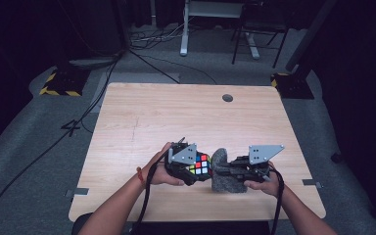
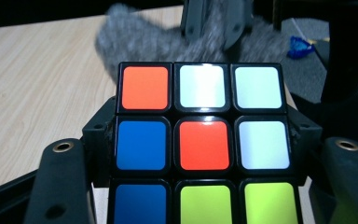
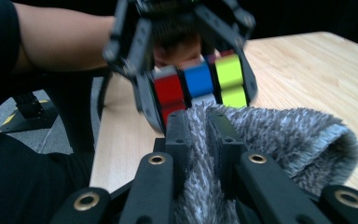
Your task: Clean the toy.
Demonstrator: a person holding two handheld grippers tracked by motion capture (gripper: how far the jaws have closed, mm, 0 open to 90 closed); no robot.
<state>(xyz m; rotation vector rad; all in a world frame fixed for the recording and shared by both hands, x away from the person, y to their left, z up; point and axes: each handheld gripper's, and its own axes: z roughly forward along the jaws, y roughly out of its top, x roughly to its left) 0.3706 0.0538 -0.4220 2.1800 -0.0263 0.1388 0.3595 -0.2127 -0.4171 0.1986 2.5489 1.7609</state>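
Observation:
A scrambled puzzle cube (image 1: 201, 164) with coloured squares is clamped between the jaws of my left gripper (image 1: 196, 169) near the table's front edge. In the left gripper view the cube (image 2: 204, 144) shows orange, white, blue and yellow-green squares. Just right of it, my right gripper (image 1: 223, 169) is shut on a fuzzy grey cloth (image 1: 221, 182), pinching a fold of it between the fingers. In the right gripper view the cloth (image 3: 279, 140) presses against the cube (image 3: 200, 81), which shows red, blue and yellow squares.
The light wooden table (image 1: 176, 117) has a round grommet hole (image 1: 227, 98) at its far side. Beyond it lie grey carpet, cables and a desk frame's legs (image 1: 184, 34). A dark stand base with yellow-black tape (image 1: 61, 83) sits at the far left.

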